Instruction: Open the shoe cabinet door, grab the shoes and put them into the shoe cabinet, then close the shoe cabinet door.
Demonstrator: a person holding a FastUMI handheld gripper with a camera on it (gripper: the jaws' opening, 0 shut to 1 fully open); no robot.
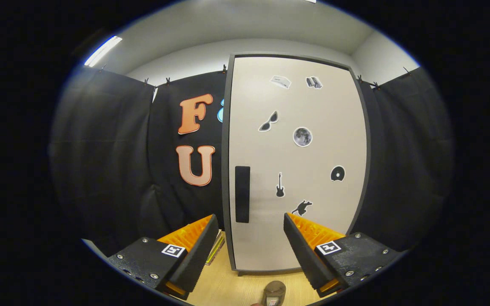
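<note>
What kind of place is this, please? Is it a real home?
Probably a staged recording booth, not a home: black cloth walls clipped up around a shoe cabinet with stickers on its closed door, standing on a wooden surface. The gripper is open, facing the door's handle.

Closed pale shoe cabinet door (298, 170) (dark handle (242, 194) at its left), upright.

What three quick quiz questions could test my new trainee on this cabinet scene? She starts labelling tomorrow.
1. True or false: the shoe cabinet door is shut.
2. The gripper fingers are: A) clamped on the handle B) open, holding nothing C) shut on a shoe.
3. What dark upright part sits on the door just beyond the fingers?

Key: 1 true; 2 B; 3 the handle.
</note>
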